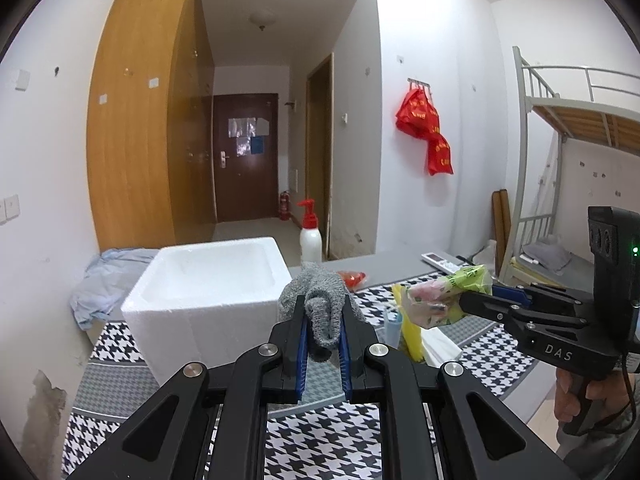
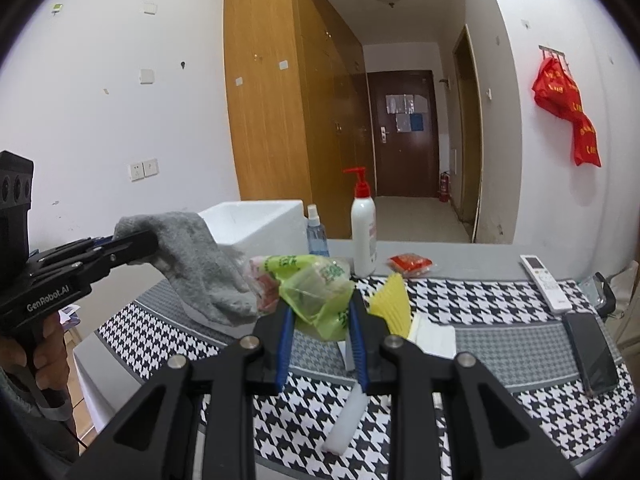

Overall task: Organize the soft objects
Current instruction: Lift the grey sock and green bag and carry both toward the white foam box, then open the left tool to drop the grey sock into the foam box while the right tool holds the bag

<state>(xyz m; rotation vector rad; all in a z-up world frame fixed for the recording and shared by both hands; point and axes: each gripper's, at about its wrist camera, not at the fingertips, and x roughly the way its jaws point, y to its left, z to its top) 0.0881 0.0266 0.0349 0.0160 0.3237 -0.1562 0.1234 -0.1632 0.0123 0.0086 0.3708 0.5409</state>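
Black left gripper (image 1: 323, 334), blue-padded, pinches a grey knitted glove (image 1: 320, 312) above the houndstooth-patterned desk (image 1: 320, 432). Right gripper (image 2: 320, 320) clamps a crinkly green plastic bag (image 2: 316, 296). Farther off sit a white foam box (image 1: 208, 280) and a red-capped pump bottle (image 1: 310, 236).

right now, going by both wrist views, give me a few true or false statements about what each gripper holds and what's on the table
1. The left gripper is shut on a grey glove. True.
2. The right gripper holds a red pouch. False: it grips a green plastic bag; the red pouch lies on the table.
3. The foam box has a lid on. False: it is open-topped.
4. A pump bottle stands upright. True.
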